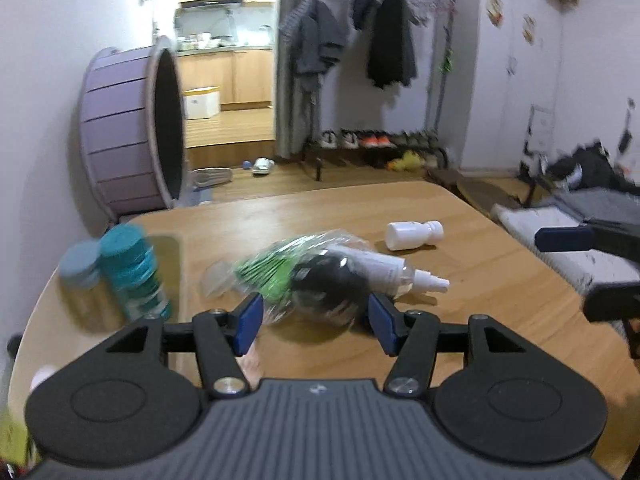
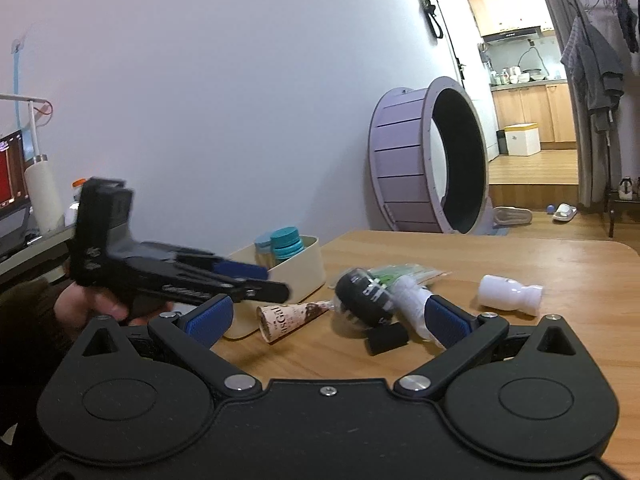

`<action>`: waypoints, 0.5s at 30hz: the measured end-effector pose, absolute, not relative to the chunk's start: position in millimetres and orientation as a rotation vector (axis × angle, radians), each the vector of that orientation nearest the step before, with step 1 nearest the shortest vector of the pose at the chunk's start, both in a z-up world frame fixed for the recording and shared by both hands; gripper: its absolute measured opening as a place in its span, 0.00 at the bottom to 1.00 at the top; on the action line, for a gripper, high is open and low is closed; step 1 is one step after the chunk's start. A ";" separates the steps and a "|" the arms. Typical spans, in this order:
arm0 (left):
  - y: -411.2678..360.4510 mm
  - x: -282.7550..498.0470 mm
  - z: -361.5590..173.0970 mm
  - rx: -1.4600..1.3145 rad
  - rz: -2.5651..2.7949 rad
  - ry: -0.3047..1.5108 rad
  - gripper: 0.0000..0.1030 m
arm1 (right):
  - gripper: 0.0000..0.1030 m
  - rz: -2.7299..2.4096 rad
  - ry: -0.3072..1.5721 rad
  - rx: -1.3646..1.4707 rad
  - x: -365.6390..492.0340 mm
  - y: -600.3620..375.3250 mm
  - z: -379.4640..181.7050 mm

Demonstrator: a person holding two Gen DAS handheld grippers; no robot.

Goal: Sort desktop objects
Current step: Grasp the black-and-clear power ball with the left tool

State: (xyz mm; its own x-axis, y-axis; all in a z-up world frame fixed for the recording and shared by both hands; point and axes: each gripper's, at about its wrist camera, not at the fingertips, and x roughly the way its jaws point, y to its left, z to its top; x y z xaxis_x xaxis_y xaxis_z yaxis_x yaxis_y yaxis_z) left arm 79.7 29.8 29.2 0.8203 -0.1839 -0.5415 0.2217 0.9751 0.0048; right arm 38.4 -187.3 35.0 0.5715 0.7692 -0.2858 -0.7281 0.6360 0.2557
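Observation:
In the left wrist view my left gripper (image 1: pixel 316 322) is open, its blue pads on either side of a black round object (image 1: pixel 328 292) wrapped in clear plastic on the wooden table (image 1: pixel 460 280). I cannot see the pads touching it. A green packet (image 1: pixel 268 272) and a spray bottle (image 1: pixel 404 274) lie against the black object. My right gripper (image 2: pixel 326 320) is open and holds nothing, low over the table before the black round object (image 2: pixel 362 298), the spray bottle (image 2: pixel 412 304) and a small black block (image 2: pixel 386 338). A printed paper cone (image 2: pixel 288 318) lies left of them.
A cream box (image 2: pixel 296 276) at the table's left holds teal-lidded jars (image 2: pixel 286 242), blurred in the left wrist view (image 1: pixel 132 272). A white bottle (image 2: pixel 510 290) lies on its side to the right. A hand holds the left gripper (image 2: pixel 276 281) beside the box. A purple wheel (image 2: pixel 432 156) stands beyond the table.

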 end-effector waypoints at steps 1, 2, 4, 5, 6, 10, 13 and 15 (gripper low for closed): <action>24.2 88.1 27.7 0.091 -0.220 0.576 0.56 | 1.00 0.880 0.391 0.116 39.3 -187.8 35.2; 18.5 96.4 26.2 0.114 -0.223 0.583 0.56 | 1.00 0.880 0.390 0.116 39.7 -187.9 35.3; 9.0 112.9 21.8 0.148 -0.225 0.602 0.56 | 1.00 0.880 0.390 0.114 39.6 -188.8 35.5; 5.1 121.0 19.0 0.160 -0.224 0.614 0.56 | 1.00 0.881 0.389 0.112 39.5 -189.2 35.6; 1.6 127.9 16.4 0.168 -0.224 0.624 0.56 | 1.00 0.883 0.388 0.113 39.2 -189.6 35.9; -9.2 147.5 9.5 0.201 -0.217 0.651 0.58 | 1.00 0.900 0.382 0.118 39.0 -190.2 37.1; -12.4 155.5 5.1 0.225 -0.210 0.684 0.64 | 1.00 0.900 0.386 0.118 39.9 -191.4 37.1; -13.2 158.6 3.1 0.240 -0.208 0.701 0.67 | 1.00 0.899 0.390 0.116 39.8 -192.0 36.9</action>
State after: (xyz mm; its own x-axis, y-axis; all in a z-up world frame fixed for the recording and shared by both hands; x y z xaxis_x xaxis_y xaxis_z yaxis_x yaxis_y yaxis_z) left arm 158.6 -13.2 3.1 0.7457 -0.1077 -0.6575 0.2680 0.9520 0.1480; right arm 39.8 -192.0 36.9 0.5573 0.7809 -0.2819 -0.7394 0.6213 0.2593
